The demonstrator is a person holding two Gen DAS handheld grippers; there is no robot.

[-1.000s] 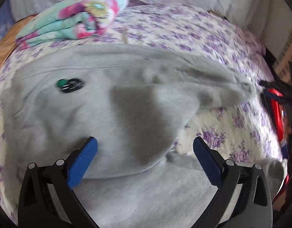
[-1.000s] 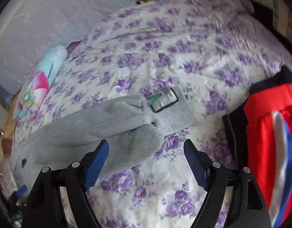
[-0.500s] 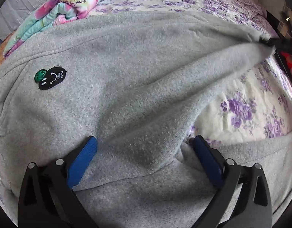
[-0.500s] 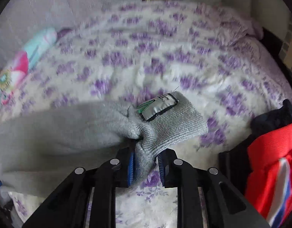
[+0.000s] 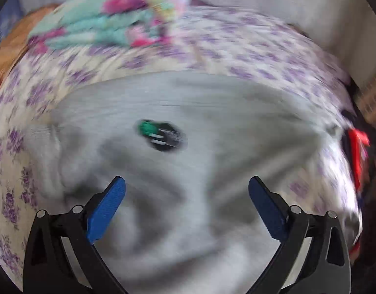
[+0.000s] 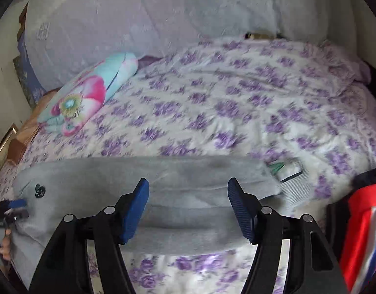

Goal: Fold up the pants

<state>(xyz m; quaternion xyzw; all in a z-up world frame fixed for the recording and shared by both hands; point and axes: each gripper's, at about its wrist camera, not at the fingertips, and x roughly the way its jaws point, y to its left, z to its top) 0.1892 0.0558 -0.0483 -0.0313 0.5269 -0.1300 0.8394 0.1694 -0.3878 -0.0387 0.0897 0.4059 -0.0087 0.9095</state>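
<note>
Grey sweatpants [image 6: 178, 196] lie lengthwise across the flowered bedsheet [image 6: 236, 112], one leg laid over the other. Their ribbed cuff with a paper tag [image 6: 288, 174] points right. A small black and green patch [image 5: 161, 134] marks the waist end. My right gripper [image 6: 188, 182] hovers over the middle of the legs. Its jaws are opening, with grey cloth below them and the pads pressing on nothing. The left wrist view is blurred by motion. There my left gripper [image 5: 186, 180] stands wide open above the waist area, holding nothing. It also shows at the pants' left end [image 6: 14, 205].
A folded turquoise and pink blanket [image 6: 85, 95] lies at the back left of the bed. Pale pillows [image 6: 163, 14] line the headboard. A red, white and blue garment on dark cloth [image 6: 361, 232] sits at the right edge. A hand [image 6: 4, 245] shows at far left.
The right gripper closed on the cuff end, drew the leg across, then let go and now stands open. The left view pulled back from the pants, its gripper staying open.
</note>
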